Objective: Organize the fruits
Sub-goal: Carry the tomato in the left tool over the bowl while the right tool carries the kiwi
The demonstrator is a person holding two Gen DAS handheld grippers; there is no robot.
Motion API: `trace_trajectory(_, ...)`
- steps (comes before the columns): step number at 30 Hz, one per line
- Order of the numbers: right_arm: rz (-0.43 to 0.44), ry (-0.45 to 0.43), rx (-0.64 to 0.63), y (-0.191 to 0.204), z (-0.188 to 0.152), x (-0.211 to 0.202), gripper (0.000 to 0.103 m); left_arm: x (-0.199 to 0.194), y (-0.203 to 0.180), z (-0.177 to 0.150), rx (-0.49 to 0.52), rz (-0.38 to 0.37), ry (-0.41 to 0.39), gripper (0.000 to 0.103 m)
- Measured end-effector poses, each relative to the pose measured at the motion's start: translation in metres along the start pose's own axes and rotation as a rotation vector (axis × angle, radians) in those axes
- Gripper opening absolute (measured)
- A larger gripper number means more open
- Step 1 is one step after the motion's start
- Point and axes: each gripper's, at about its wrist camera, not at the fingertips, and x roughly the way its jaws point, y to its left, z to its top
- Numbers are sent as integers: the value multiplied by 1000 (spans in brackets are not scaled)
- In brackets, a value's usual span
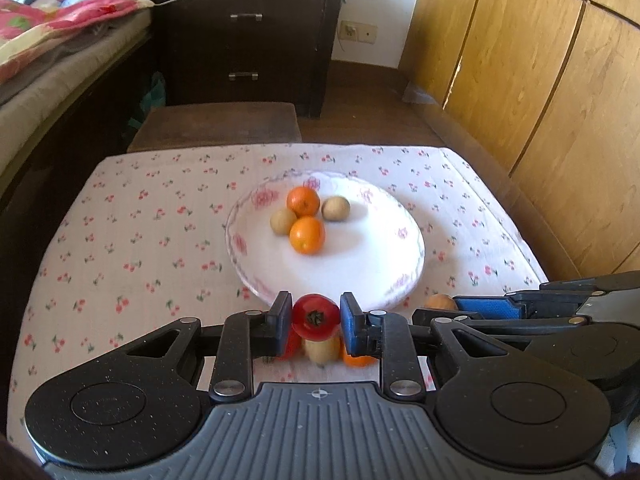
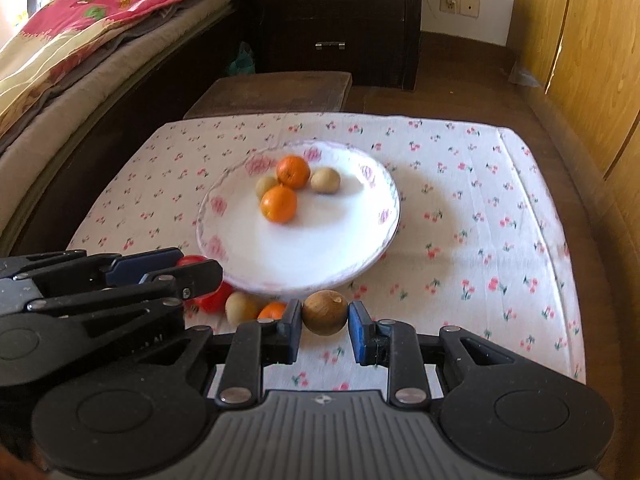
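the left claw (image 1: 316,318) is clamped on a red tomato (image 1: 315,317), blue pads pressed to both its sides, holding it just above a little huddle of loose fruit on the cherry-print tablecloth (image 1: 132,240) of the desk, right at the near rim of the floral plate (image 1: 400,280). the right claw (image 2: 325,314) brackets a brown round fruit (image 2: 325,312) that looks like a chikoo, near that same rim; the left pad touches it while a sliver of gap shows at the right pad, so i cannot tell whether it is truly gripped. on the plate already sit two oranges (image 1: 304,218) and two more brown fruits (image 1: 336,209), bunched toward the far side, leaving the near half bare. still on the cloth below the tomato are another brown fruit (image 2: 242,308), a small orange (image 2: 273,311) and a second red one (image 2: 212,300). to do this step well, i'd lift the tomato clear of the rim before moving it forward, set it down on the bare near part of the plate, and part the pads slowly so it doesn't roll into the others. the two claws are close together, so move one at a time, and squeeze the tomato gently; it likely bruises easily.
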Motion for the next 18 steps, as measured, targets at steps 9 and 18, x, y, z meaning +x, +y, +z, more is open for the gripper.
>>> trace_trajectory(9, -26, -18, -17, -5, 18, 15, 28, 18, 1, 17, -2, 12, -7, 32)
trace_trajectory(18, -27, -19, -19, -12, 33, 31, 28, 36, 5, 27, -28, 12, 2, 32)
